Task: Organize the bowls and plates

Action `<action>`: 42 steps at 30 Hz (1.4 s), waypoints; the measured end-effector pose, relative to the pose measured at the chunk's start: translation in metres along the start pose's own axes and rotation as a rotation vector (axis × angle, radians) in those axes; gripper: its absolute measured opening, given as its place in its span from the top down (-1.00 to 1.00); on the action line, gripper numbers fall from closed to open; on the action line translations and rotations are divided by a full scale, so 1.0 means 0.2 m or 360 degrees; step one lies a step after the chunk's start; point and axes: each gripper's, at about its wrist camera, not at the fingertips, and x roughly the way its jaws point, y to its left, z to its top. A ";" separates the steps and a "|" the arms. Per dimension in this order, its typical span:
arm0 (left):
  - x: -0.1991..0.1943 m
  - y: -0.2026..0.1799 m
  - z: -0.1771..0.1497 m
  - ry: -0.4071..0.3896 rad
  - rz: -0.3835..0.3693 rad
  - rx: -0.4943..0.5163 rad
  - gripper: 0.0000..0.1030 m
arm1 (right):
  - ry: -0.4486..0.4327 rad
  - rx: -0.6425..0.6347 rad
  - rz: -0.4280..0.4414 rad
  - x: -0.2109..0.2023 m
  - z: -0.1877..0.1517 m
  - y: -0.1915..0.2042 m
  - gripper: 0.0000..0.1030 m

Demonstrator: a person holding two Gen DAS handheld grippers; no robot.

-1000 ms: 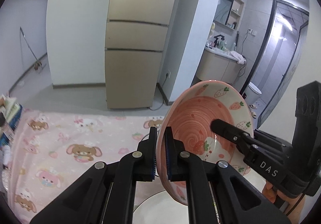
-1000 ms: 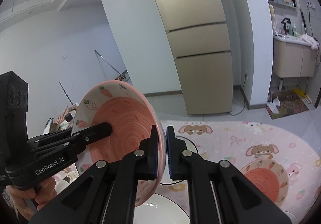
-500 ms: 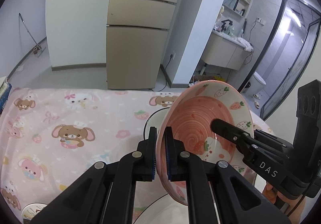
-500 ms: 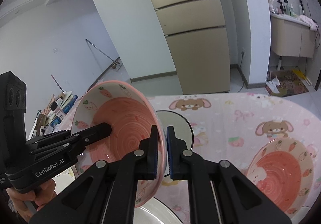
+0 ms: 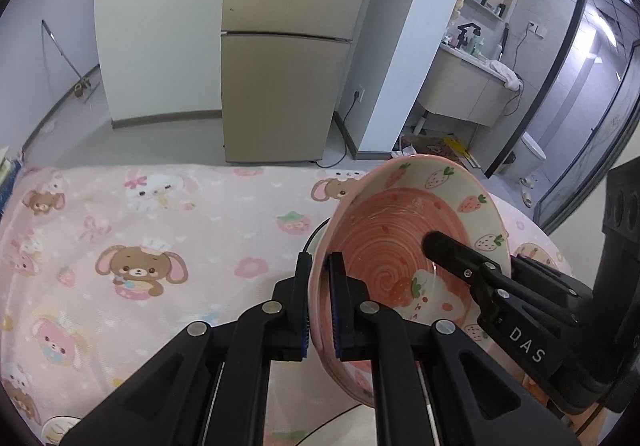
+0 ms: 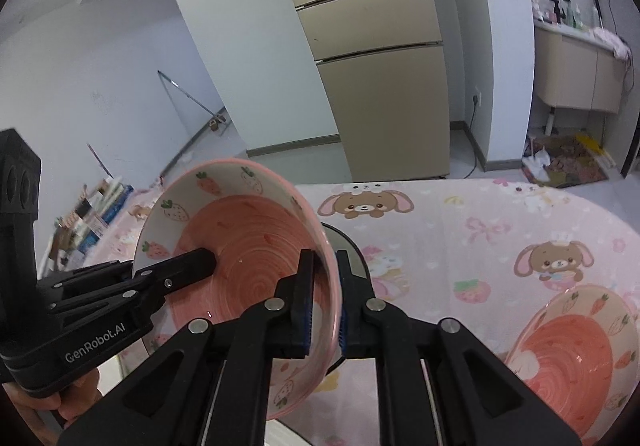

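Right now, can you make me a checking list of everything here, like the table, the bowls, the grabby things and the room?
Surface: pink cartoon tablecloth covers the table.
Job's things: held strawberry bowl, tilted above the table; second strawberry bowl on the cloth; white plate below the held bowl.
Clutter: books at the far edge.
Grippers: left hand-held gripper and right hand-held gripper each clamp opposite rims of the held bowl.
Cables: power cord from wall socket to floor.
Surroundings: beige fridge, washbasin cabinet, toilet.
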 end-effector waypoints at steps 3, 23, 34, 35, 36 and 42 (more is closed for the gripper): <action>0.04 0.01 -0.02 -0.0002 0.0010 -0.0011 0.80 | -0.0015 -0.0079 -0.0064 0.02 -0.02 0.03 0.82; 0.08 0.00 -0.05 -0.0021 0.0034 0.0036 0.70 | -0.0019 -0.0381 -0.0324 0.03 -0.04 0.13 0.76; 0.08 -0.09 -0.06 -0.0074 0.0219 0.0221 0.70 | 0.0021 -0.0398 -0.0374 0.04 -0.04 0.08 0.74; 0.08 -0.10 -0.06 -0.0079 0.0225 0.0234 0.70 | 0.0036 -0.0399 -0.0399 0.05 -0.04 0.08 0.75; 0.08 -0.11 -0.06 -0.0077 0.0222 0.0238 0.70 | 0.0042 -0.0397 -0.0383 0.05 -0.04 0.07 0.75; 0.11 -0.12 -0.08 -0.0053 0.0245 0.0259 0.70 | 0.0048 -0.0375 -0.0362 0.05 -0.04 0.06 0.75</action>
